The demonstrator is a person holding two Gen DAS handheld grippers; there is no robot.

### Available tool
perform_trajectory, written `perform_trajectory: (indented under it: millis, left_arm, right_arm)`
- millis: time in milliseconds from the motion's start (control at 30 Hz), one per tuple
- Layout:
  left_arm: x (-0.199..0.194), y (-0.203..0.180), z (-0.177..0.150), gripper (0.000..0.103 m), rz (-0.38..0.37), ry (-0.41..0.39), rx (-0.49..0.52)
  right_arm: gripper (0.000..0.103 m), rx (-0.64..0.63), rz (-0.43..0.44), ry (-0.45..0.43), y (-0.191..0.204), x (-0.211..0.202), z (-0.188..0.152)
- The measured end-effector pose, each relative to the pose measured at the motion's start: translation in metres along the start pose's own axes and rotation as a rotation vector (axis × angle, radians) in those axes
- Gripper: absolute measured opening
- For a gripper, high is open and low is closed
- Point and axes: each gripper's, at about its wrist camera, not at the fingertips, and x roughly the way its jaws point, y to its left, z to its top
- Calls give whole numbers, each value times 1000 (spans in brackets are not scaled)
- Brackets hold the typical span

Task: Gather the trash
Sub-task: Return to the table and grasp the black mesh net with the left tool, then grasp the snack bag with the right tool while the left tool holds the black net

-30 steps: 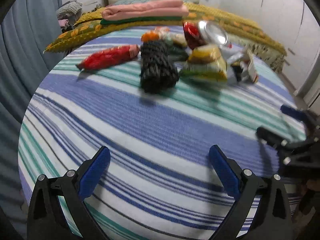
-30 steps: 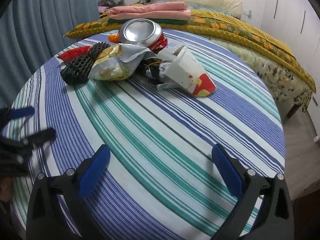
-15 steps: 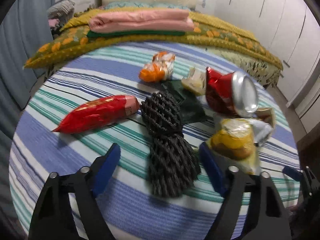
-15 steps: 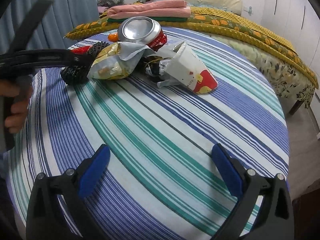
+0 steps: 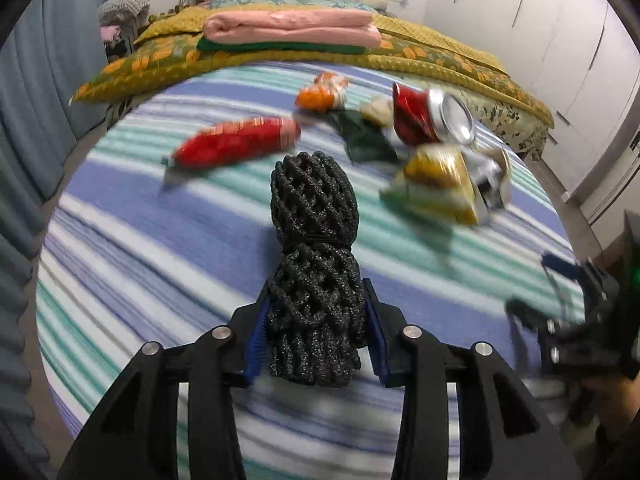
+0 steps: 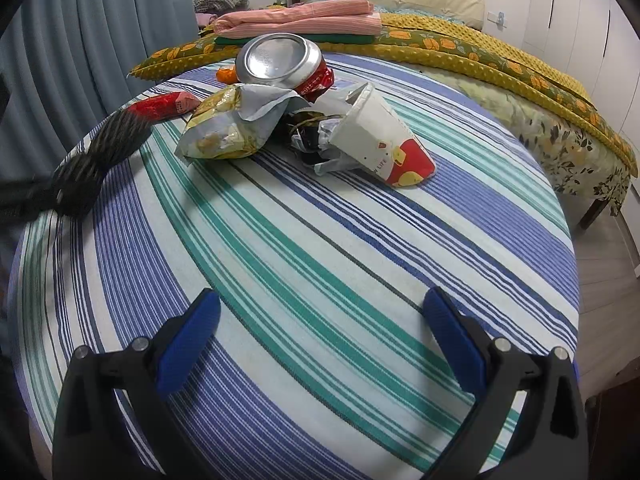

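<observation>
My left gripper (image 5: 315, 312) is shut on a black foam net sleeve (image 5: 314, 240), which also shows at the left in the right wrist view (image 6: 100, 152). Behind it on the round striped table (image 5: 160, 240) lie a red snack wrapper (image 5: 236, 142), an orange wrapper (image 5: 320, 96), a crushed red can (image 5: 428, 120) and a yellow chip bag (image 5: 436, 184). In the right wrist view the can (image 6: 280, 64), chip bag (image 6: 228, 128) and a crushed paper cup (image 6: 380, 140) lie in a heap. My right gripper (image 6: 320, 340) is open and empty over the table's near side.
A bed with a yellow patterned cover (image 6: 480, 52) and folded pink bedding (image 6: 300, 20) stands behind the table. Blue curtains (image 6: 80, 40) hang on the left. White wardrobe doors (image 5: 560, 40) are at the right. The floor (image 6: 608, 248) shows past the table's right edge.
My left gripper moved forward to the black net sleeve and shut on it. The right gripper stayed still and open.
</observation>
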Motion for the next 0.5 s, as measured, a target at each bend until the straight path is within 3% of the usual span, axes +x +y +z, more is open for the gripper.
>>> perform_trajectory:
  millis: [200, 400, 500]
  left_arm:
    - [12, -5, -7, 74, 46, -13, 33]
    - [21, -9, -6, 87, 120, -21, 83]
    - [22, -4, -7, 90, 112, -23, 60]
  right_arm:
    - [98, 0, -4, -3, 0, 0, 0]
    - [98, -4, -17, -10, 2, -1, -2]
    - [98, -3, -14, -12, 2, -2, -2]
